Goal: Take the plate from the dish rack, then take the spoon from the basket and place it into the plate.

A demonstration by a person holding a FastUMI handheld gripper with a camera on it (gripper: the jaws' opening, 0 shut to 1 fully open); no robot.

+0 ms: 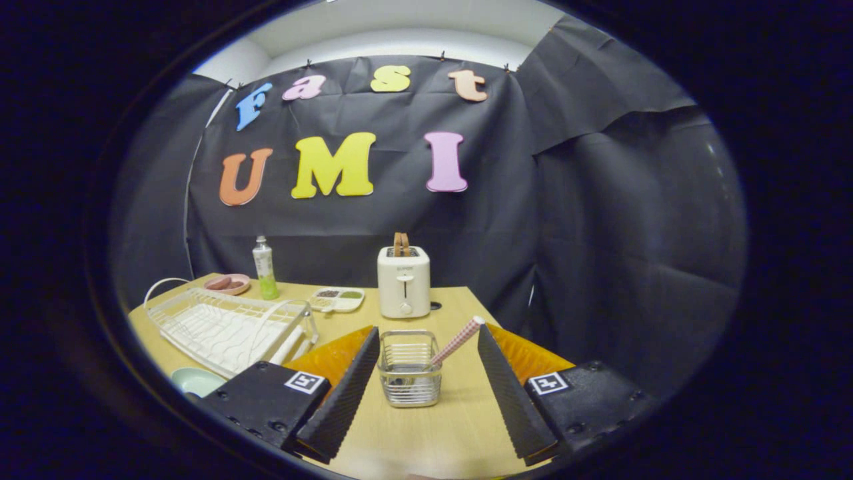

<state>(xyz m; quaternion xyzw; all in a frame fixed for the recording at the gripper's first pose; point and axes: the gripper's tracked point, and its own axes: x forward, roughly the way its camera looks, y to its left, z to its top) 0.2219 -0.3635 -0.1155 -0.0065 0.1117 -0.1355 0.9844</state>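
A small wire basket [409, 368] stands on the wooden table between my two fingertips, slightly ahead of them. A spoon with a pink checked handle [457, 341] leans out of it toward the right finger. My gripper [428, 341] is open, its black ridged fingers [346, 393] apart on either side of the basket and touching nothing. A pale green plate [193, 381] lies flat on the table beside the left finger, in front of the white dish rack [226, 327], which stands to the left.
A white toaster [404, 281] with bread in it stands beyond the basket. Farther left at the back are a green bottle [265, 268], a pink dish [228, 284] and a divided snack tray [337, 299]. The table edge [486, 308] runs close on the right.
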